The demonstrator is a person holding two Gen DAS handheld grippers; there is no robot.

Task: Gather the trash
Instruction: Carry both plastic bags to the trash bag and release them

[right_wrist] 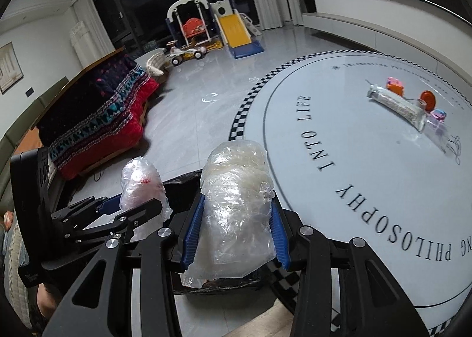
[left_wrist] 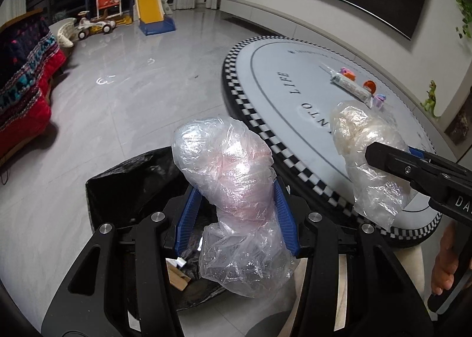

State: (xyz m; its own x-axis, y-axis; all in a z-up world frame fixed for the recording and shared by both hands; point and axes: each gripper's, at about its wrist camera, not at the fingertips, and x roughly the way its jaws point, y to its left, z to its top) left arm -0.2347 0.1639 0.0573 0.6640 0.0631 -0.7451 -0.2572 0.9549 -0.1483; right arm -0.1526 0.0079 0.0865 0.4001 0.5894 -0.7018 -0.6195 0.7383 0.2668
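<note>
My left gripper [left_wrist: 236,192] is shut on a pinkish crumpled clear plastic bag [left_wrist: 230,177] and holds it above a black-lined trash bin [left_wrist: 124,189] on the floor. My right gripper [right_wrist: 236,213] is shut on a whitish crumpled plastic bag [right_wrist: 236,204], also over the bin's black liner [right_wrist: 183,180]. Each gripper shows in the other's view: the right one [left_wrist: 383,160] with its bag [left_wrist: 368,145] at the right, the left one [right_wrist: 129,207] with its bag [right_wrist: 141,186] at the left. The bin holds some cardboard scraps [left_wrist: 180,278].
A round grey table [right_wrist: 368,174] with a checkered rim stands to the right. On it lie a clear tube-shaped package [right_wrist: 395,104], an orange lid [right_wrist: 427,99] and small pink toys [right_wrist: 395,84]. A red blanket-covered sofa [right_wrist: 97,118] is at the left, play equipment [right_wrist: 212,24] far back.
</note>
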